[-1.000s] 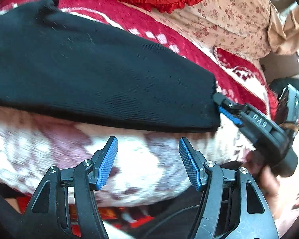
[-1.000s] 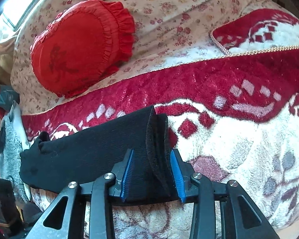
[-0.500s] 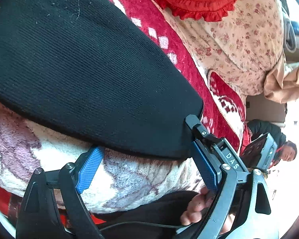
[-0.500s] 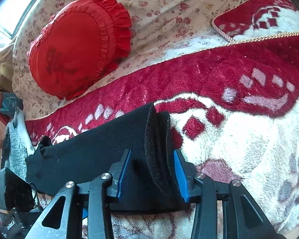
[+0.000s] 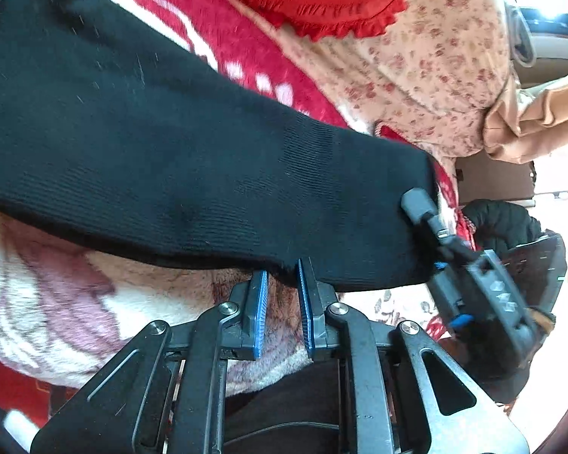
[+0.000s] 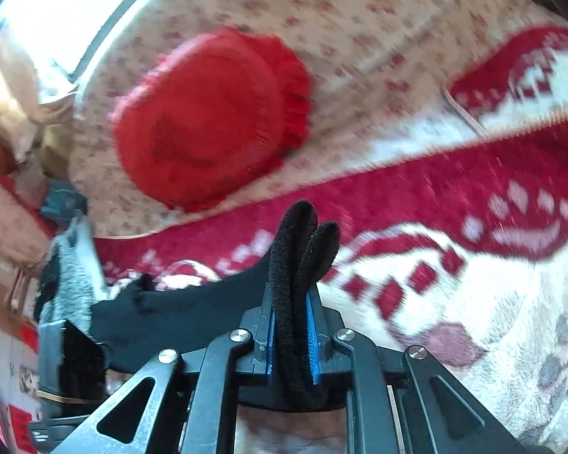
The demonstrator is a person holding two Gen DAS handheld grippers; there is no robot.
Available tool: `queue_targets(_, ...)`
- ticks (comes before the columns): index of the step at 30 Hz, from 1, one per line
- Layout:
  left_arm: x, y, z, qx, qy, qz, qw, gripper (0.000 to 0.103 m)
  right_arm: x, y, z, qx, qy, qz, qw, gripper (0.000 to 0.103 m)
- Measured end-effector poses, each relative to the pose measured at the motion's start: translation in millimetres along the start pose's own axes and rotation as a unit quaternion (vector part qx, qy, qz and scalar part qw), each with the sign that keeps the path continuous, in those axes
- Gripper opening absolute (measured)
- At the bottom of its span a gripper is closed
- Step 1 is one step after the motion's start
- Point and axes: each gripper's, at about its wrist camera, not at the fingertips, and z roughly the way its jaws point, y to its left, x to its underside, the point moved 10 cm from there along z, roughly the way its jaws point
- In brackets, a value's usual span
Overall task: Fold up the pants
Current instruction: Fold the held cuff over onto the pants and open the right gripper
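Black knit pants (image 5: 163,159) lie folded lengthwise across a red and white fleece blanket (image 5: 68,302). My left gripper (image 5: 280,280) has its jaws nearly together at the pants' near hem edge, close to the end corner; a thin bit of hem sits between the tips. My right gripper (image 6: 291,302) is shut on the doubled end of the pants (image 6: 303,249), which sticks up between the blue pads. In the left wrist view the right gripper (image 5: 428,223) shows clamped on that same end, just to the right.
A round red ruffled cushion (image 6: 212,117) lies on a floral bedspread (image 6: 359,38) behind the pants. A grey garment (image 6: 72,272) lies at the far end of the pants. Tan cloth (image 5: 530,121) is heaped at the bed's edge.
My left gripper has moved right along the hem toward the right gripper and narrowed from wide open to nearly shut. My right gripper has squeezed tight on the pants' end and lifted it.
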Motion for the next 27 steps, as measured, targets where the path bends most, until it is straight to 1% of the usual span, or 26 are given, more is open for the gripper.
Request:
queue_targets(2, -2.6, 0.1, -12.0, 0.004, -0.006, 0.003, 1.0000, 0.014, -5.8, 26.3, -9.9, -0.019, -0.010, -0.022, 1.000, 0.012)
queue_targets(4, -6.8, 1.2, -25.9, 0.002, -0.017, 0.008, 0.9998, 0.014, -10.8, 61.1, -16.9, -0.042, -0.018, -0.049, 0.998, 0.012)
queue_targets(8, -17.6, 23.4, -67.6, -0.019, -0.051, 0.016, 0.9984, 0.014, -12.0, 121.0, -12.1, -0.081, -0.015, -0.090, 0.993, 0.012)
queue_targets(11, -27.7, 50.3, -96.5, -0.046, -0.080, 0.013, 0.9956, 0.014, -5.2, 162.5, 4.5, -0.110, 0.000, -0.112, 0.988, 0.012)
queue_targets(14, -38.7, 86.1, -124.8, -0.082, -0.113, 0.003, 0.9902, 0.014, 10.3, 199.9, 31.9, -0.128, 0.025, -0.129, 0.983, 0.012)
queue_targets(15, -42.0, 98.5, -132.5, -0.093, -0.123, 0.000, 0.9881, 0.014, 18.4, 212.1, 46.2, -0.133, 0.039, -0.134, 0.981, 0.012)
queue_targets(17, -46.6, 120.1, -143.4, -0.111, -0.134, -0.010, 0.9847, 0.014, 33.1, 225.7, 71.0, -0.137, 0.063, -0.141, 0.978, 0.012)
queue_targets(18, -49.4, 130.9, -148.3, -0.117, -0.140, -0.017, 0.9830, 0.014, 42.5, 230.7, 90.1, -0.133, 0.078, -0.146, 0.977, 0.012)
queue_targets(19, -51.9, 141.0, -152.4, -0.124, -0.144, -0.025, 0.9814, 0.014, 50.6, 232.1, 106.2, -0.131, 0.094, -0.143, 0.977, 0.016)
queue_targets(21, -55.1, 152.3, -156.7, -0.132, -0.147, -0.033, 0.9798, 0.022, 75.4, 232.5, 144.4, -0.149, 0.155, -0.103, 0.971, 0.023)
queue_targets(22, -56.7, 153.3, -157.1, -0.131, -0.148, -0.034, 0.9796, 0.032, 84.3, 234.6, 152.8, -0.159, 0.179, -0.090, 0.967, 0.023)
queue_targets(23, -58.0, 154.6, -158.4, -0.130, -0.151, -0.033, 0.9795, 0.037, 91.1, 235.5, 154.2, -0.178, 0.196, -0.082, 0.961, 0.023)
queue_targets(24, -60.0, 154.4, -159.8, -0.132, -0.154, -0.028, 0.9788, 0.039, 93.0, 237.4, 148.0, -0.199, 0.196, -0.081, 0.957, 0.026)
queue_targets(25, -63.1, 149.5, -159.5, -0.135, -0.157, -0.022, 0.9781, 0.043, 90.1, 238.6, 137.8, -0.207, 0.184, -0.091, 0.957, 0.027)
queue_targets(26, -66.9, 146.3, -159.2, -0.138, -0.159, -0.017, 0.9774, 0.051, 86.2, 238.3, 128.1, -0.206, 0.171, -0.103, 0.958, 0.027)
queue_targets(27, -69.6, 142.1, -156.8, -0.141, -0.159, -0.008, 0.9771, 0.057, 78.0, 233.9, 117.0, -0.196, 0.153, -0.116, 0.962, 0.027)
